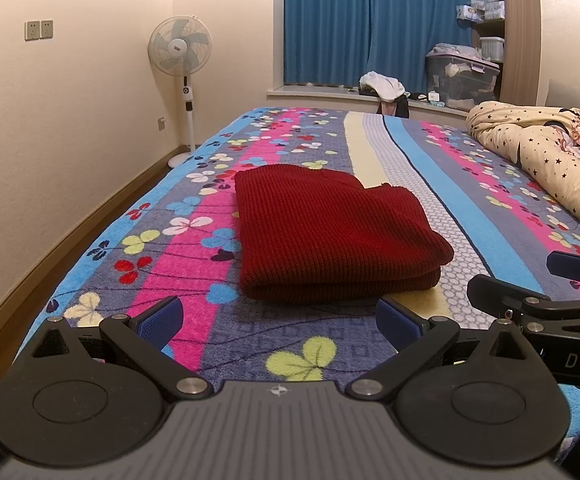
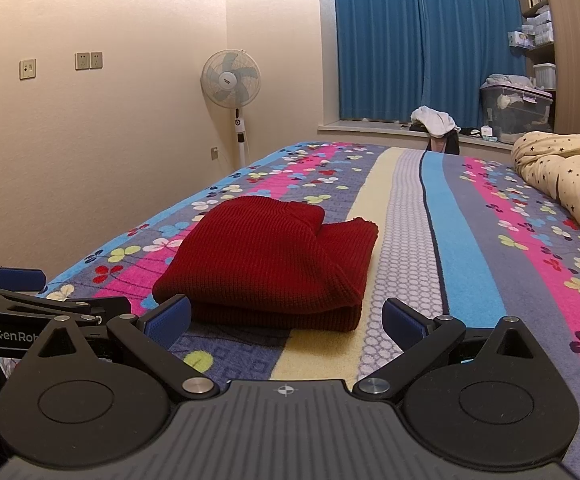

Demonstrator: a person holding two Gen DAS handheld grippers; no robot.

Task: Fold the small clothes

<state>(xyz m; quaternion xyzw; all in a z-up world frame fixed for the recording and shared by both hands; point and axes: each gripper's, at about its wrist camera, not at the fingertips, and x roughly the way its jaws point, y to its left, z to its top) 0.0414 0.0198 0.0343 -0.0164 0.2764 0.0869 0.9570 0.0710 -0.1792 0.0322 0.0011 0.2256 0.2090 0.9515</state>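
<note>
The red knit sweater lies folded in 2 layers on the bed, just ahead of both grippers. Left gripper and right gripper gape wide, holding nothing. A careless nudge could spill the loose top layer.

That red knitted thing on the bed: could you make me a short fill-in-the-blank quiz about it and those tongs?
1. The red sweater lies ___ on the bedspread.
2. Both the left tongs and the right tongs are ___.
3. The tongs hold ___.
4. Beside the blue curtain stands a ___.

Missing words: folded; open; nothing; fan
</note>
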